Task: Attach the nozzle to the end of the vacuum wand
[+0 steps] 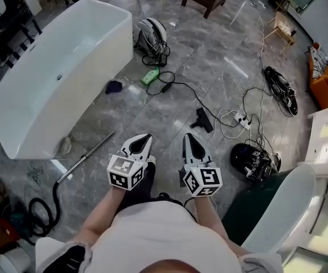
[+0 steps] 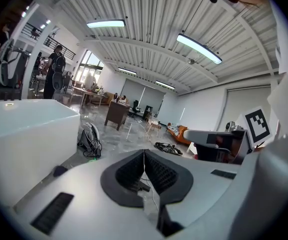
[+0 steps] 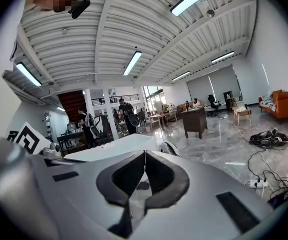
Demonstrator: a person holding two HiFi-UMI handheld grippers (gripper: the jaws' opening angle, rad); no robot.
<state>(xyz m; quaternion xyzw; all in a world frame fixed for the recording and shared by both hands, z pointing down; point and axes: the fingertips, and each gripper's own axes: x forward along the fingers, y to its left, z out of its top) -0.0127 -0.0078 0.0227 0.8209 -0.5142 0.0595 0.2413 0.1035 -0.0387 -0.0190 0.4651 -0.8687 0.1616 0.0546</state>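
Progress: nothing joining yet
Black plastic nozzle (image 1: 202,120): lying apart from silver metal wand (image 1: 87,157)
Left gripper (image 1: 144,141), right gripper (image 1: 191,142): fingers (image 2: 129,176) pressing together, empty

Floor (image 1: 209,78): glossy grey marble, pale veins.
Tub (image 1: 61,67): white.
Nozzle (image 1: 201,120): black.
Wand (image 1: 87,157): silver-grey.
Hose (image 1: 54,195): black.
Left tool (image 1: 147,136), right tool (image 1: 187,135): white shells, black pads. Their cubes (image 1: 127,172) carry black-and-white square markers.
Power strip (image 1: 150,75): green.
Cloth (image 1: 113,87): dark blue.
Sofa (image 1: 322,84): orange.
Cushion (image 1: 317,58): black-and-white stripes.
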